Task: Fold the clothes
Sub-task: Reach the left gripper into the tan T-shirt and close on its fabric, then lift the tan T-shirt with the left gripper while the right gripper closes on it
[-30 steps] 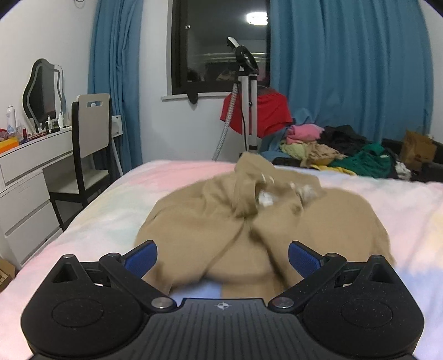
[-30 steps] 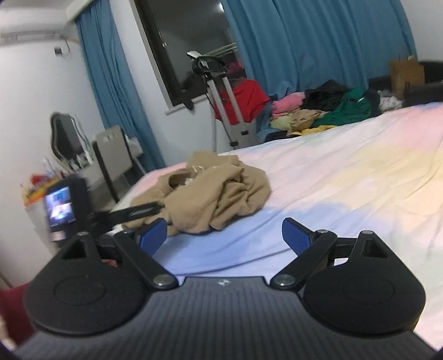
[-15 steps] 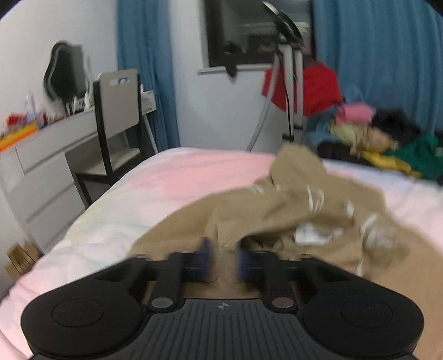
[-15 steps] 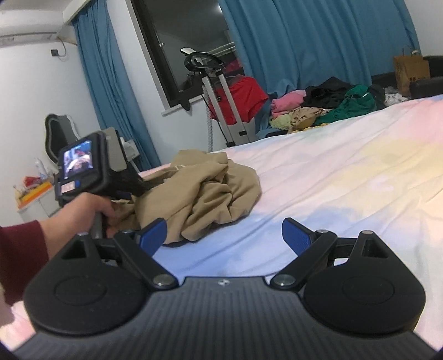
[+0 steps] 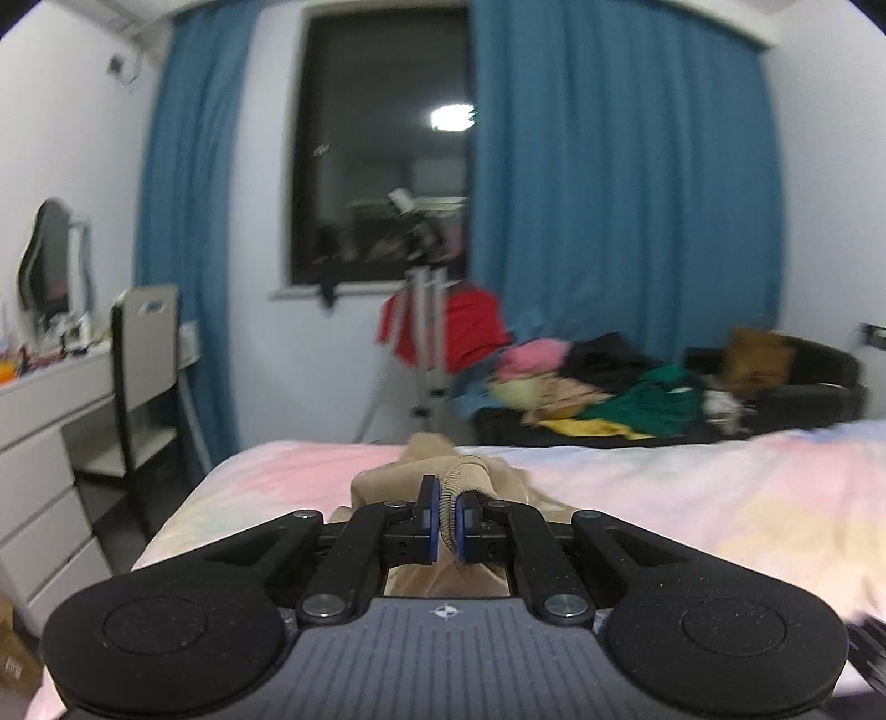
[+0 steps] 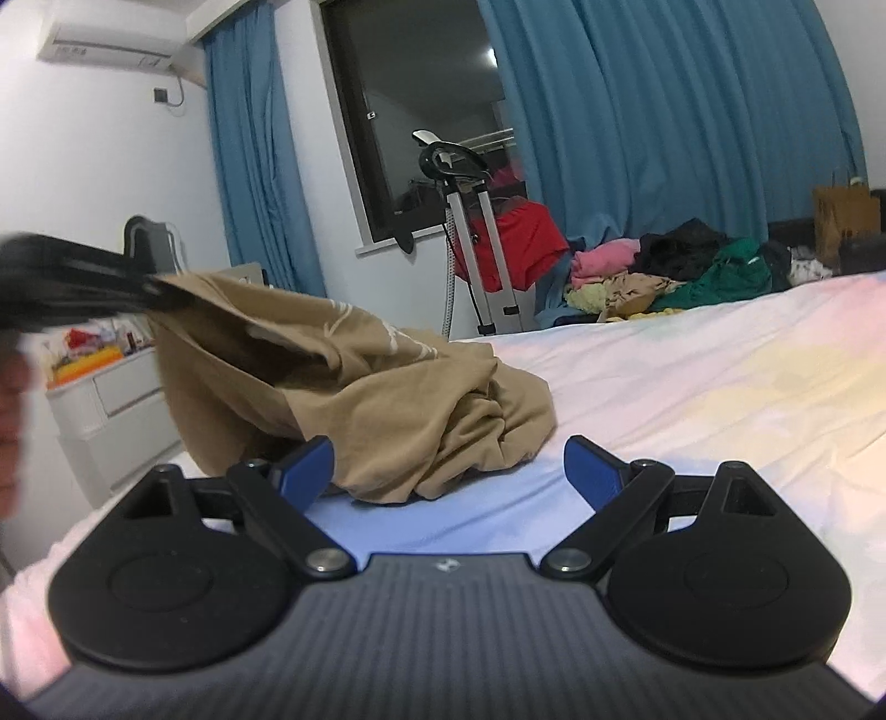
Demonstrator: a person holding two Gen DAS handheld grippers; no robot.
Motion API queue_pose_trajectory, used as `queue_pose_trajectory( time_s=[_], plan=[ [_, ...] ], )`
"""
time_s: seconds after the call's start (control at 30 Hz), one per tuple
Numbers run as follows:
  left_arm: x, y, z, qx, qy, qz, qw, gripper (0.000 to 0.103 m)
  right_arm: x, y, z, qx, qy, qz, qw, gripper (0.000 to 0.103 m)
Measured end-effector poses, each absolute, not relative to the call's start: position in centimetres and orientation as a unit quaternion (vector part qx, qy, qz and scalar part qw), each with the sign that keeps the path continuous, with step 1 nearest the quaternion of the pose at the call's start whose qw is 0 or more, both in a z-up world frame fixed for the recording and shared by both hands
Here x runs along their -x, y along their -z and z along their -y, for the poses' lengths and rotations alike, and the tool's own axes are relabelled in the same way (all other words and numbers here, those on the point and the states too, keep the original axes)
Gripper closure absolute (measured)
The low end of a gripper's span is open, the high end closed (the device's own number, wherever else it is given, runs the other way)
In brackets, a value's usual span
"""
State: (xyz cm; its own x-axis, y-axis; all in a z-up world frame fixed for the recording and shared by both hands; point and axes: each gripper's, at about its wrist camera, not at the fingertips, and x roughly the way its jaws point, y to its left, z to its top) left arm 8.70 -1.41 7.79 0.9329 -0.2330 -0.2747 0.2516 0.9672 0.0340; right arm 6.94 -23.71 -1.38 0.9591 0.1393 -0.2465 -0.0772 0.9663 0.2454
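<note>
A big bed (image 6: 692, 387) with a soft pink, yellow and blue sheet fills the near part of the room. The far wall (image 5: 343, 354) is painted white. A dark window (image 5: 382, 166) is set in it, and a bright ceiling light (image 5: 451, 117) is mirrored in the glass. Long blue curtains (image 5: 620, 194) are hung on both sides of the window. On the left, a white desk with drawers (image 5: 39, 443), a curvy mirror (image 5: 47, 260) and a chair (image 5: 147, 354) are seen. A metal stand (image 6: 476, 232) with a red cloth (image 6: 526, 243) is placed by the window. Far right, a heap of colourful clothes (image 6: 675, 271) and a brown paper bag (image 6: 844, 221) are seen. An air conditioner (image 6: 105, 33) is fixed high on the left wall.
</note>
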Motion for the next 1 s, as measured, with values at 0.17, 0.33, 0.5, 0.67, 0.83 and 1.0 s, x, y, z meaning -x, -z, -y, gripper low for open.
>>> queue_pose_trajectory(
  time_s=[0.17,0.33,0.5,0.67,0.83,1.0],
  plan=[
    [-1.0,-7.5,0.9,-0.021,0.166,-0.103,0.981,0.098,-5.4,0.6,22.1,-0.099,-0.058,-0.154,0.981,0.012],
    [2.7,-6.8,-1.6,0.037,0.189,-0.093,0.977,0.098,-3.4,0.2,20.5,-0.112,-0.072,-0.17,0.976,0.012],
    [3.4,-6.4,-4.9,0.103,0.196,-0.106,0.969,0.097,-3.2,0.7,17.0,-0.055,-0.119,-0.165,0.978,0.012],
    [2.9,-5.9,-6.8,0.112,0.19,-0.094,0.971,0.097,-5.8,2.5,12.8,0.003,-0.154,-0.145,0.977,0.012],
    [1.8,-4.5,-8.2,0.137,0.186,-0.093,0.968,0.097,-9.9,5.3,11.9,-0.01,-0.166,-0.171,0.971,0.034],
    [-0.5,-3.9,-9.0,0.146,0.177,-0.093,0.969,0.097,-12.2,6.6,13.4,-0.053,-0.157,-0.201,0.965,0.064]
  ],
)
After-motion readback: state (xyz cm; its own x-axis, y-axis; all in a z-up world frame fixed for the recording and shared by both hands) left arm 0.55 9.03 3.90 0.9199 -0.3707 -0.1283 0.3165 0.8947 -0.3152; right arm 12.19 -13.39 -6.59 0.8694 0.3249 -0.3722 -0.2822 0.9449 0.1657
